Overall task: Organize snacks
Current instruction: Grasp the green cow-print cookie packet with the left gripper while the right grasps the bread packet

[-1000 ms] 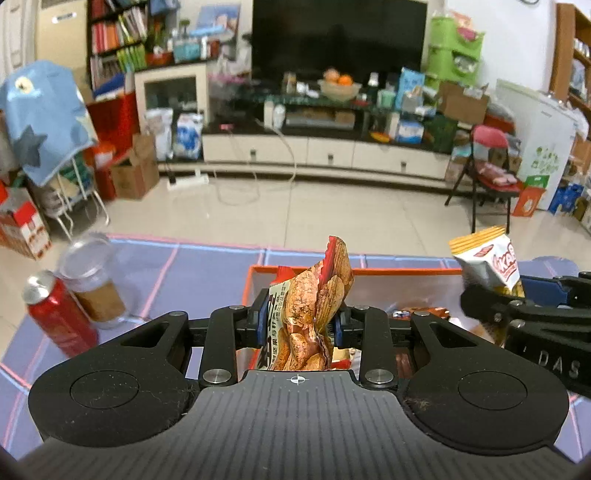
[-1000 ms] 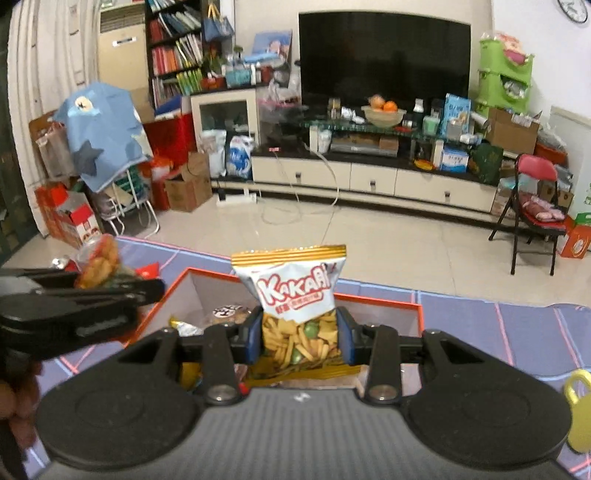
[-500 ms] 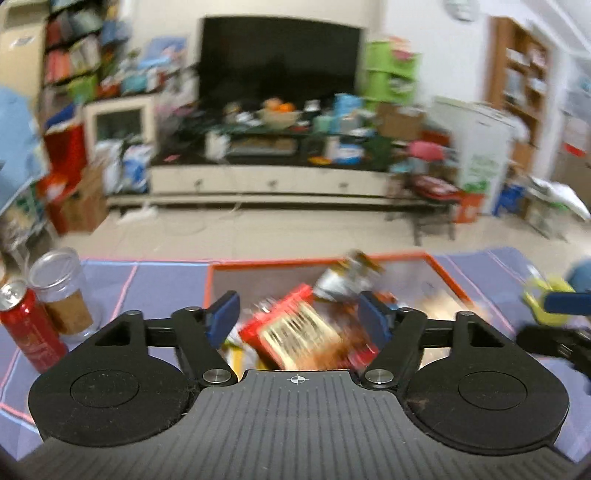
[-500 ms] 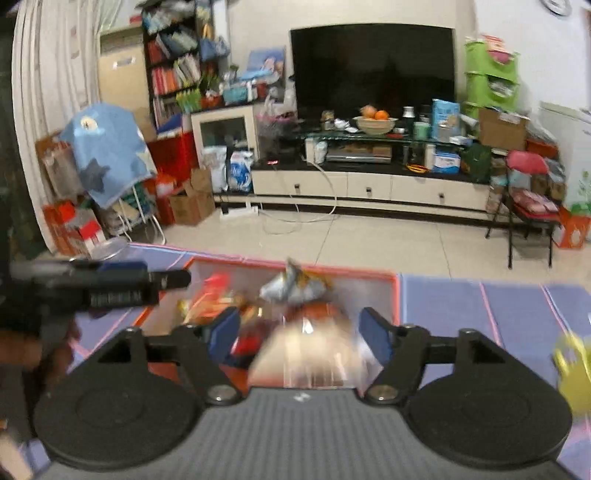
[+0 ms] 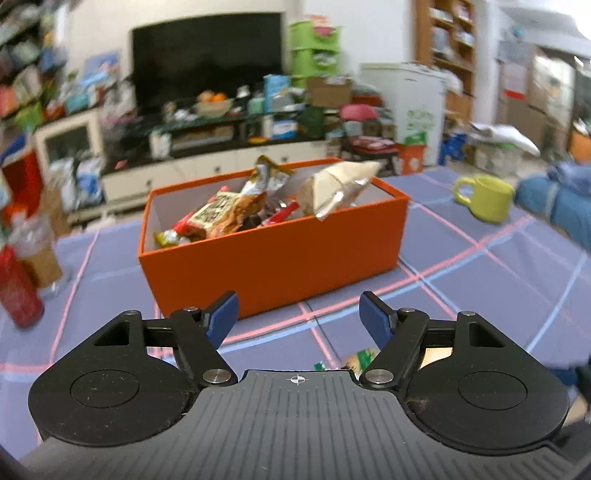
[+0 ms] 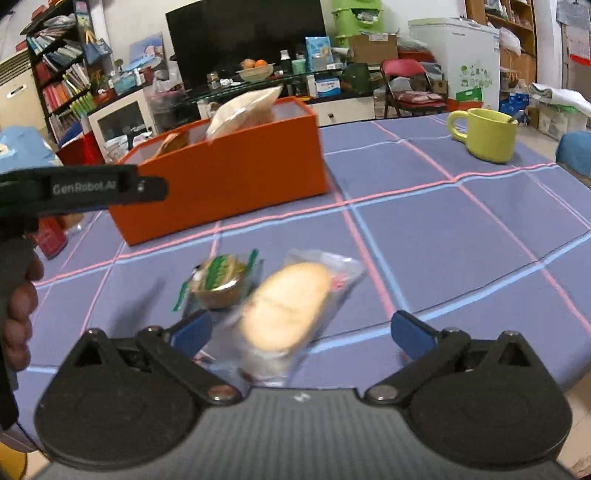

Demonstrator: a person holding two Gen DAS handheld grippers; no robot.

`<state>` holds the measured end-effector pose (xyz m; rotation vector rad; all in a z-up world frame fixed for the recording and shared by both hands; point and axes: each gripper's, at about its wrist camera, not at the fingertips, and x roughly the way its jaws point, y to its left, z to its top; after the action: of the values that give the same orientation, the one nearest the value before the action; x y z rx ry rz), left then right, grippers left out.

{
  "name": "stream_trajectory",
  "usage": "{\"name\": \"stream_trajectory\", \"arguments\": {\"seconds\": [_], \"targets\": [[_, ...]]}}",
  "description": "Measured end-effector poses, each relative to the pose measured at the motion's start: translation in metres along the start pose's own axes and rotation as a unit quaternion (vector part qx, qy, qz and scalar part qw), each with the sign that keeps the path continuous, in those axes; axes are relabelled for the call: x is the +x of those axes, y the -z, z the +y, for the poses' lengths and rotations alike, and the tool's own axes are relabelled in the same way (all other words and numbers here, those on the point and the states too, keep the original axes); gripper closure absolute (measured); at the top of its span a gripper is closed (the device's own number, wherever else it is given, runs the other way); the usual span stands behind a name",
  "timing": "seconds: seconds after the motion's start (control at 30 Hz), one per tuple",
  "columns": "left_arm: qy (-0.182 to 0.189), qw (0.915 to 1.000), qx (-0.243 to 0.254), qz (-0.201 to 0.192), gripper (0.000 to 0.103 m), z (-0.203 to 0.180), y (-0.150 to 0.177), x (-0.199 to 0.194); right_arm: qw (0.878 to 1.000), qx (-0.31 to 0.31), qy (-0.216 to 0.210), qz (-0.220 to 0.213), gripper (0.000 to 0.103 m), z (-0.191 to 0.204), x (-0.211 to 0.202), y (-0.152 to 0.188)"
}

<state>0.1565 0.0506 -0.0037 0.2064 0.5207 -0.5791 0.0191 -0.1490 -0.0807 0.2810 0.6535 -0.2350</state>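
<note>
Where both grippers gripped packets, left gripper [image 5: 297, 312] and right gripper [image 6: 301, 330] gape — empty.

I see a yellow-green ceramic mug [image 6: 487, 134] standing upright near the far right corner of the blue checked tablecloth with pink and pale-blue lines [image 6: 461, 229], handle turned left; something thin leans out of its rim, possibly a spoon. At the tablecloth's left edge a red drinks can [image 5: 16, 295] stands just beside a clear jar with brownish contents [image 5: 38, 254], both blurred. Beyond the table I make out a large black television [image 6: 245, 35] above a low white cabinet [image 5: 207, 171], a bowl of oranges [image 6: 256, 70] on a glass shelf, a red folding chair [image 6: 408, 86], a white chest appliance [image 6: 456, 55] and a bookshelf [image 6: 64, 79] at the left wall.
</note>
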Motion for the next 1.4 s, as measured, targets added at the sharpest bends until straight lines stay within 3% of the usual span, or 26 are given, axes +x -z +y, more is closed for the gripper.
{"name": "stream_trajectory", "arguments": {"seconds": [0.1,0.23,0.37,0.43,0.47,0.63,0.8,0.93,1.0,1.13,1.2,1.3,1.4], "targets": [[0.031,0.9973,0.066,-0.011,0.037,-0.001,0.007,0.001,1.000,-0.012,0.018,-0.010,0.001,0.012,0.005,0.000],[0.044,0.9950,0.090,0.005,0.036,-0.002,0.012,0.010,0.999,-0.012,0.023,0.023,0.001,0.017,0.026,-0.003],[0.057,0.9923,0.108,0.019,0.036,-0.005,0.020,0.014,0.996,-0.070,0.018,0.048,0.003,-0.007,0.037,-0.015],[0.070,0.9898,0.121,0.029,0.036,-0.008,0.024,0.016,0.994,-0.094,0.045,0.039,0.003,-0.029,0.031,-0.027],[0.080,0.9878,0.129,0.034,0.036,-0.011,0.026,0.018,0.993,-0.100,0.059,0.035,0.003,-0.041,0.028,-0.035],[0.135,0.9715,0.191,0.040,0.036,-0.032,0.033,0.030,0.996,-0.071,0.028,0.038,0.001,-0.066,0.012,-0.049],[0.148,0.9676,0.196,0.059,0.042,-0.041,0.033,0.057,0.998,-0.054,0.000,0.038,0.001,-0.046,0.007,-0.021],[0.167,0.9653,0.186,0.076,0.061,-0.037,0.034,0.059,0.996,-0.073,-0.014,0.056,0.001,-0.032,0.012,-0.011],[0.155,0.9616,0.203,0.101,0.065,-0.038,0.041,0.059,0.996,-0.066,-0.012,0.055,0.001,-0.035,0.010,-0.012],[0.132,0.9694,0.171,0.116,0.065,-0.028,0.046,0.048,0.998,-0.044,-0.010,0.044,0.001,-0.039,0.009,-0.018],[0.112,0.9764,0.132,0.129,0.064,-0.026,0.048,0.046,0.998,-0.044,-0.008,0.045,0.001,-0.035,0.011,-0.017],[0.076,0.9824,0.078,0.152,0.049,-0.029,0.046,0.045,0.998,-0.053,0.001,0.039,0.001,-0.029,0.017,-0.012],[0.050,0.9858,0.080,0.139,0.051,-0.031,0.042,0.045,0.999,-0.032,0.011,0.033,0.001,-0.028,0.023,-0.009]]}}
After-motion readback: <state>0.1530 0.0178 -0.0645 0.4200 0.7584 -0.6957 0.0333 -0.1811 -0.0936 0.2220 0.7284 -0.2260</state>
